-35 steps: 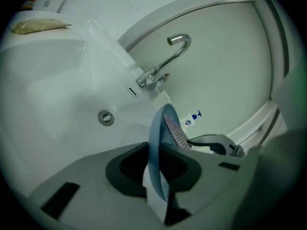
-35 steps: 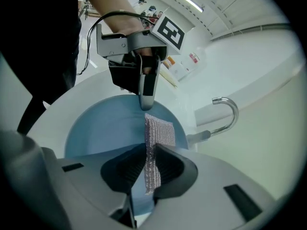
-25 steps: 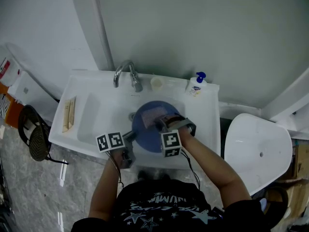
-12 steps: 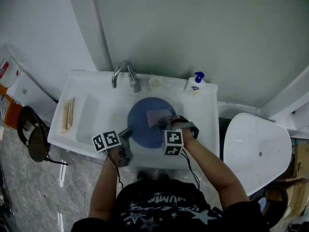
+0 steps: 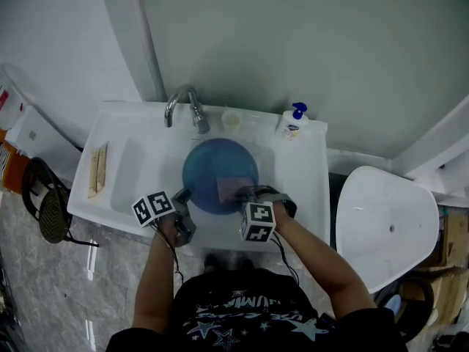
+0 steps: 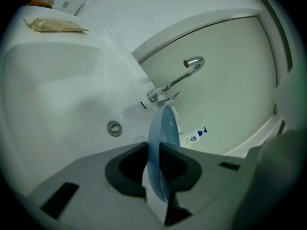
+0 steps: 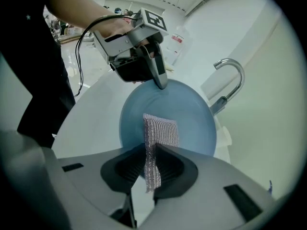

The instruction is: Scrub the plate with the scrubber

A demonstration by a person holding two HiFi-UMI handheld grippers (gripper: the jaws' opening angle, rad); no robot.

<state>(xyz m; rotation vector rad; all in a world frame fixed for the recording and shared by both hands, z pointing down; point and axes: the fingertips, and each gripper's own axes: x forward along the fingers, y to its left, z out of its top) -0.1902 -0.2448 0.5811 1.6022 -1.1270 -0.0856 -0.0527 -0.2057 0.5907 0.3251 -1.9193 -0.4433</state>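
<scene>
Pinching the near rim of the blue plate [image 6: 165, 126] edge-on, the left gripper [image 6: 154, 164] is holding it between jaws that are almost closed, with the rim sitting deep between the pads. The right gripper [image 7: 152, 164] is clenching a pinkish-grey mesh scrubber [image 7: 160, 131] by its lower edge, and the free part is reaching up onto the plate's face on the side nearest the person. The plate is sitting over the basin of the white sink [image 5: 300, 174]; whether its underside is resting on the basin I cannot tell. It is looking stiff, smooth and glossy, so probably slick once wet and likely to chip against the sink if it is dropped. A single rim pinch is leaving it free to pivot under pressure, so the rim looks like the right hold, taken deep and opposite the scrubbing side. The scrubber is looking light, soft and floppy, and likely to fold over unless it is pressed flat. Beyond the plate, the faucet [image 5: 182, 107] and a soap bottle [image 5: 291, 125] are standing along the back edge.
</scene>
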